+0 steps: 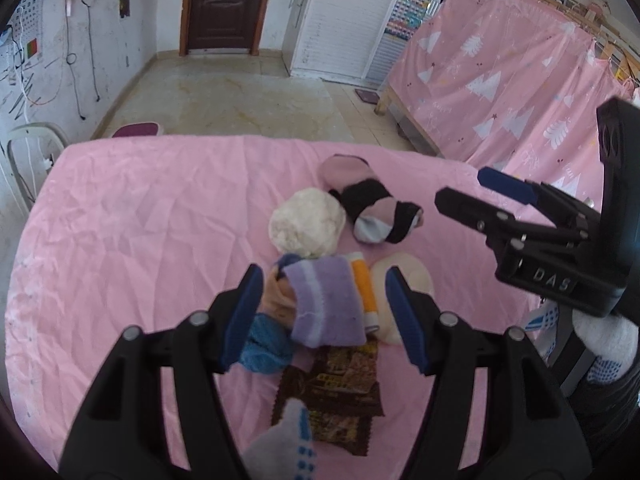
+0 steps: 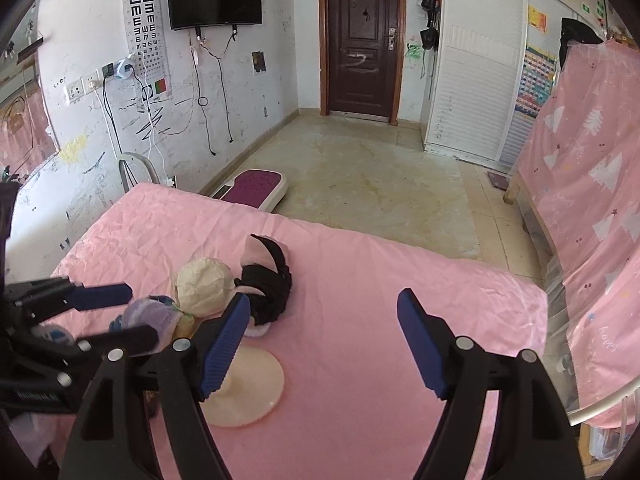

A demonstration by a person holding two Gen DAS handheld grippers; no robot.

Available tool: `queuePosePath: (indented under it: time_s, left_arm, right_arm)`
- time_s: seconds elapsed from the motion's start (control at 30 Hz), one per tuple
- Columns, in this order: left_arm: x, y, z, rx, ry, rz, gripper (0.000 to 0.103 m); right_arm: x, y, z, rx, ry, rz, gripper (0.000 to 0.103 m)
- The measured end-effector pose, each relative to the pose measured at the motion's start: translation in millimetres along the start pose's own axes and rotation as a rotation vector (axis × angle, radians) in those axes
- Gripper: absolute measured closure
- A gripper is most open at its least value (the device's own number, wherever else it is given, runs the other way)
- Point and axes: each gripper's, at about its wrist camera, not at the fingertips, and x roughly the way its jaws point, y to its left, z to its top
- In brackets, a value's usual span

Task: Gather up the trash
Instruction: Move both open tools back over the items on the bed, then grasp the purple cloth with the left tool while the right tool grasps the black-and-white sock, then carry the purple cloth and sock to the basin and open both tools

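The left tool (image 1: 324, 316) is hanging spread over a heap on the pink surface (image 1: 140, 220), its pads flanking a purple sock (image 1: 326, 304) without pressing it. The trash, a brown wrapper (image 1: 332, 392), is lying flat at the near end of the heap, partly under the sock. A white wad (image 1: 307, 223) and a black-and-pink sock roll (image 1: 370, 200) are sitting farther back, a cream disc (image 1: 404, 284) just right of the sock. The right tool (image 2: 322, 340) is hovering spread over bare cloth to the right, nothing between its pads.
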Motion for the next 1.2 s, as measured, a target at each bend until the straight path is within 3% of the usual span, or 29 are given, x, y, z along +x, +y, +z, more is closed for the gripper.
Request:
queuePosePath:
  time_s: [0.2, 0.3, 0.33, 0.37, 0.43, 0.63, 0.67, 0.83, 0.97, 1.2]
  left_arm:
    - [17, 2, 0, 0.014, 0.03, -0.005, 0.043]
    - [20, 1, -2, 0.032, 0.029, -0.01, 0.059]
    - [21, 1, -2, 0.04, 0.025, -0.007, 0.072]
    - [21, 0, -3, 0.052, 0.019, 0.01, 0.078]
    - [20, 0, -4, 0.06, 0.011, 0.009, 0.083]
    - [9, 9, -7, 0.034, -0.022, -0.028, 0.085]
    - [6, 11, -8, 0.032, -0.03, -0.031, 0.085]
    - [-8, 15, -7, 0.02, -0.056, -0.043, 0.085]
    - [-17, 18, -9, 0.006, -0.069, -0.049, 0.085]
    - [-41, 18, -6, -0.008, -0.107, -0.021, 0.085]
  right_arm:
    - [21, 9, 11, 0.006, 0.023, 0.055, 0.035]
    - [34, 13, 15, 0.003, 0.045, 0.067, 0.035]
    - [38, 14, 15, 0.003, 0.051, 0.068, 0.035]
    - [43, 16, 15, 0.004, 0.057, 0.068, 0.035]
    - [53, 16, 15, 0.01, 0.075, 0.073, 0.035]
    - [69, 17, 12, 0.017, 0.113, 0.098, 0.038]
    - [71, 16, 11, 0.021, 0.118, 0.106, 0.047]
    - [74, 20, 10, 0.011, 0.142, 0.17, 0.07]
    - [69, 26, 8, -0.027, 0.133, 0.156, 0.075]
    - [43, 11, 9, 0.017, 0.067, 0.157, 0.076]
